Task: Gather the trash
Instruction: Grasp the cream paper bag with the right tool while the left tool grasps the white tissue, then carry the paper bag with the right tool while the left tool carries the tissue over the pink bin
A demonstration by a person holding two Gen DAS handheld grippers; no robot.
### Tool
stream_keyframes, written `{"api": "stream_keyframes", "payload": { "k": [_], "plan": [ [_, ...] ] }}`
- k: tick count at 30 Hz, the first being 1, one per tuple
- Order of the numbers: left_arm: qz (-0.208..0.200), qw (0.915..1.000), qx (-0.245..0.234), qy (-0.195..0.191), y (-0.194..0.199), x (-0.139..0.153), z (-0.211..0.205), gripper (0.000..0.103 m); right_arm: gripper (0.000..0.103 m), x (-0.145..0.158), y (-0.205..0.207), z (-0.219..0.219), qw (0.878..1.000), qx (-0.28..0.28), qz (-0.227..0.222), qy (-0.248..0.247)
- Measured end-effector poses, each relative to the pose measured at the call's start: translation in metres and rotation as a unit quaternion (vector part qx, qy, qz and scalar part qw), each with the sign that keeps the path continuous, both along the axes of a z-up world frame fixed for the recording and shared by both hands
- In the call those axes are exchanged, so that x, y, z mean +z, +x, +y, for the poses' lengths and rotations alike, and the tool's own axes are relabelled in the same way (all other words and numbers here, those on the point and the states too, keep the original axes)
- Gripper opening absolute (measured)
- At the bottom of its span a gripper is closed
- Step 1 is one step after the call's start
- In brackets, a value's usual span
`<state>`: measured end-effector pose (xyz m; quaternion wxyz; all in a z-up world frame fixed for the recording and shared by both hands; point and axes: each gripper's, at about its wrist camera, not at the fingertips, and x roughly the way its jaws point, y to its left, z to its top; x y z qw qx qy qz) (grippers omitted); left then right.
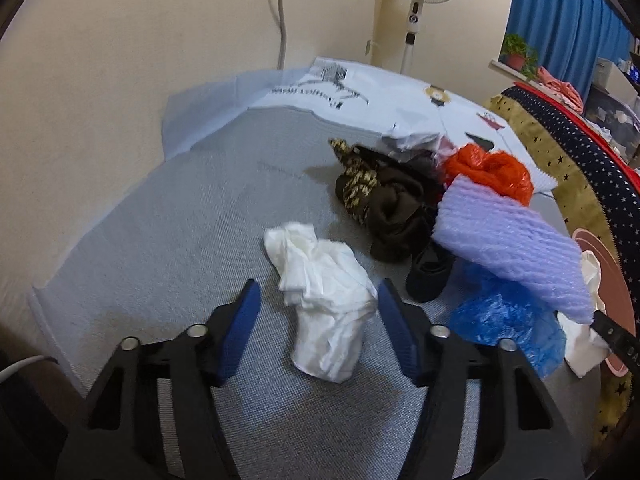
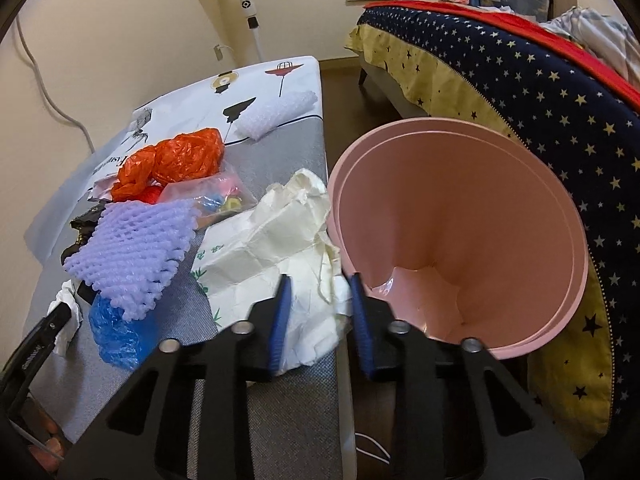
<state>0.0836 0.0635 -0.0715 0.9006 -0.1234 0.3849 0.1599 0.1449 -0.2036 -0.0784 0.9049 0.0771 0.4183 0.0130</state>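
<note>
In the left wrist view my left gripper (image 1: 316,300) is open, its blue pads on either side of a crumpled white tissue wad (image 1: 326,308) lying on the grey table (image 1: 180,240). In the right wrist view my right gripper (image 2: 320,292) is open over the table's right edge, with the edge of a crumpled cream paper bag (image 2: 272,240) between its pads. A pink bin (image 2: 460,236) stands tilted just right of the table, open toward me. A purple foam net (image 2: 128,256), a blue plastic bag (image 2: 116,332) and an orange plastic bag (image 2: 172,164) lie on the table.
A dark brown patterned cloth (image 1: 384,204) and a black item (image 1: 428,276) lie behind the tissue. A white foam net (image 2: 276,114) lies at the far table edge. A star-patterned bed (image 2: 540,100) is at the right, and a standing fan (image 2: 248,4) is by the wall.
</note>
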Motion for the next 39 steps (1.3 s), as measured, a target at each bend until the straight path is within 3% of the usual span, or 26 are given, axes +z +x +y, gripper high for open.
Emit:
{"api": "stream_keyframes", "payload": {
  "k": [3,7,13,24,39],
  "plan": [
    [0.004,0.9999,-0.008,-0.009,0.001,-0.002,-0.001,0.04,0.008,0.005,0.0,-0.001,1.0,0.003,-0.008,0.003],
    [-0.001,0.9998,-0.018,-0.006,0.001,0.002,-0.004,0.029,0.006,0.013,-0.004,-0.001,1.0,0.008,-0.025,-0.002],
    [-0.016,0.9996,-0.023,-0.007,-0.006,0.014,-0.005,0.023,0.006,0.031,-0.012,-0.003,0.998,0.011,-0.057,0.002],
    [-0.064,0.9968,-0.047,0.006,-0.029,0.046,-0.018,0.019,0.006,0.078,-0.045,0.001,0.99,0.028,-0.134,-0.035],
    [-0.122,0.9838,-0.131,0.0,-0.054,0.102,-0.051,0.018,0.006,0.134,-0.089,-0.027,0.982,-0.002,-0.175,-0.066]
  ]
}}
